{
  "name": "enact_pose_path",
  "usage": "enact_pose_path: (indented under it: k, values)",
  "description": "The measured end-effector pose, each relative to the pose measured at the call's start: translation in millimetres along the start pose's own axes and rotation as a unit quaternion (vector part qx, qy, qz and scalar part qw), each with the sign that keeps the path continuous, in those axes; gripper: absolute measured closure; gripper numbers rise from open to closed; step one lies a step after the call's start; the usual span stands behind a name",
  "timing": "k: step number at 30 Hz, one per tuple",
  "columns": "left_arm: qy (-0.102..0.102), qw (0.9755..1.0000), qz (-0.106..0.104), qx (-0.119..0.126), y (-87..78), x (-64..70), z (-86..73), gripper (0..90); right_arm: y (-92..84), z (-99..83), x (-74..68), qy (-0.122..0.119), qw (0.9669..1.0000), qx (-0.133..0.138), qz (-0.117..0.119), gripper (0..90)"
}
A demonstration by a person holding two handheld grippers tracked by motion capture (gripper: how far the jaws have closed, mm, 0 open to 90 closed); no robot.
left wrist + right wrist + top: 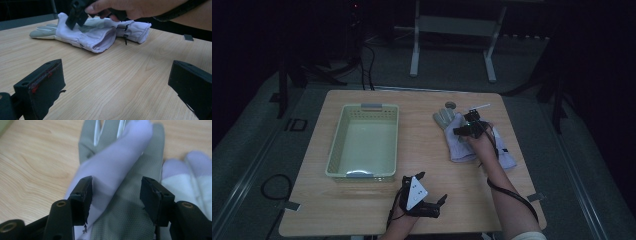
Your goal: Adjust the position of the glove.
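Note:
Two pale lavender gloves lie on the right half of the wooden table (427, 150). The nearer glove (451, 131) (85, 37) rests grey palm up with its cuff open; the second glove (508, 156) (135, 28) (190, 177) lies partly under it. My right gripper (466, 127) (116, 195) (76, 15) is low over the first glove, open. Its jaws stand either side of the glove's lavender thumb (117, 165), which is folded across the palm. My left gripper (432, 188) (115, 80) hovers near the table's front edge, open wide with nothing in it.
A pale green plastic basket (338, 135) stands on the left half of the table. A small round disc (450, 105) lies beyond the gloves near the far edge. Bare wood separates the left gripper from the gloves. Dark floor and a white frame (414, 50) lie beyond.

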State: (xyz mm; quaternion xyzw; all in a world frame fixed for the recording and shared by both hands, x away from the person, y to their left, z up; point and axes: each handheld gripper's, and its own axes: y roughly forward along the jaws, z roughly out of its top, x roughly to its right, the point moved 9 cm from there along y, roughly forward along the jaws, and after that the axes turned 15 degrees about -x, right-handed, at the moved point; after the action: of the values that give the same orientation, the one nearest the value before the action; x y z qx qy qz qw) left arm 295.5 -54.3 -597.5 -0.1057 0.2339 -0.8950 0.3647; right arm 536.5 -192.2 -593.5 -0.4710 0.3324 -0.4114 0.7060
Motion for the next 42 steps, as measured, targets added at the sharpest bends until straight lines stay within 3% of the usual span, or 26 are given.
enact_pose_path:
  k: [3,10,13,16,19,22,26,35,39,42]
  values:
    - [0.001,1.0000,0.001,0.000,0.0,0.3,0.1,0.8,9.9,-4.1,1.0,-0.002,0.9997,-0.023,0.008,47.1]
    - [0.000,1.0000,0.001,-0.001,0.3,0.2,0.0,0.8,13.0,-3.2,0.5,-0.011,0.9991,-0.038,0.018,57.3]
    - [0.000,1.0000,0.001,-0.001,0.3,-0.1,0.0,0.8,13.3,-2.4,-1.9,-0.022,0.9982,-0.049,0.025,67.8]
    - [-0.002,1.0000,0.000,-0.001,0.2,-0.4,0.0,0.8,12.9,-2.6,-3.8,-0.025,0.9984,-0.045,0.024,75.9]
    - [-0.004,1.0000,0.001,-0.001,0.2,-0.6,0.0,0.8,9.9,-4.3,-4.9,-0.007,0.9987,-0.036,0.037,80.5]
    - [-0.005,1.0000,0.000,0.000,0.1,-0.7,0.0,0.8,-0.5,-3.6,-8.6,0.016,0.9986,-0.029,0.040,82.4]
    - [-0.005,1.0000,0.001,0.000,0.2,-0.8,0.0,0.8,-18.3,-2.2,-24.6,0.007,0.9989,-0.017,0.043,82.7]
    - [-0.002,1.0000,0.003,0.000,0.1,-0.6,0.2,0.8,-65.4,-9.0,-64.4,0.012,0.9978,0.026,0.060,82.7]
    - [-0.001,1.0000,0.003,0.000,0.0,-0.6,0.0,0.8,-78.6,-18.9,-74.0,0.010,0.9980,0.037,0.051,82.8]
    - [-0.002,1.0000,0.003,0.000,0.2,-0.5,0.2,0.8,-82.4,-27.9,-78.3,0.014,0.9973,0.040,0.059,82.7]
